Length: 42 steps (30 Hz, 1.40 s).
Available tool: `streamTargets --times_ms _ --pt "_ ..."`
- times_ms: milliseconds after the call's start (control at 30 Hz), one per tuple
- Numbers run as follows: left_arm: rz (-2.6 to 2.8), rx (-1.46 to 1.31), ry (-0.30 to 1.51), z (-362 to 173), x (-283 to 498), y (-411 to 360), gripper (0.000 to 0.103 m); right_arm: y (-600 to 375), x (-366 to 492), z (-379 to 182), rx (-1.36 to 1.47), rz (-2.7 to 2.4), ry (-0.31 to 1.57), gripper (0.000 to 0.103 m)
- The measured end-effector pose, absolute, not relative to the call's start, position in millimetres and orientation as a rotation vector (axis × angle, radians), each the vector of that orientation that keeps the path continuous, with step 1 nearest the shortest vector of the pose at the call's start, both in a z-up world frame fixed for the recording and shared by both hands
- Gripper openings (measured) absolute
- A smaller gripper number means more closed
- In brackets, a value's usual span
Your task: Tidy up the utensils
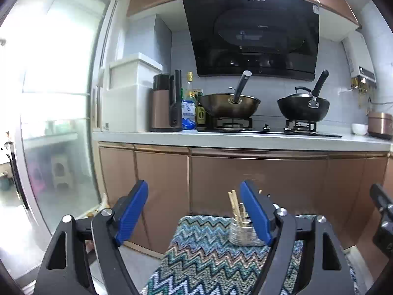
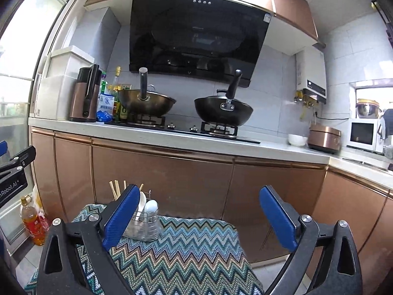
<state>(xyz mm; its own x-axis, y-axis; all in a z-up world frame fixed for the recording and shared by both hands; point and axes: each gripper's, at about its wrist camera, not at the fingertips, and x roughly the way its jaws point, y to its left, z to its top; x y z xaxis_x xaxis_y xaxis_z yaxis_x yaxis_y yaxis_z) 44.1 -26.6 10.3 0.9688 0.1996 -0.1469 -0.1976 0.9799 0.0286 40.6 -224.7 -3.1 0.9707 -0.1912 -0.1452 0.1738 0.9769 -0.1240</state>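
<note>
Both tongs stand released, blue pads wide apart and nothing between them. The left gripper points across a zigzag cloth toward the copper cabinets. The utensil holder, a small see-through rack, sits on the cloth's far edge, just behind the inner face of this gripper's right pad and partly hidden by it; chopsticks stand upright in it.

The right gripper points the same way over the same cloth. From here the holder lies at its left pad, half covered by it, outside the gap between the pads. Chopsticks rise above that pad, and a white spoon and a white rounded piece stand in the rack just right of it.

Beyond both tongs, above the cabinets, two woks sit on the stove under a black hood.
</note>
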Motion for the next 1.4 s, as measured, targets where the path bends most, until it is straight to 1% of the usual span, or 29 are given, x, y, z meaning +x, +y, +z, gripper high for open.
streamTargets --times_ms 333,767,1400 --pt "0.185 0.048 0.109 9 34 -41 0.079 -238 30 -4 -0.103 -0.219 0.155 0.098" --pt "0.173 0.058 0.117 8 33 -40 0.079 -238 22 -5 -0.107 -0.231 0.140 0.099" --pt "0.180 0.057 0.113 8 31 -36 0.079 -234 27 -13 -0.120 -0.213 0.164 0.101"
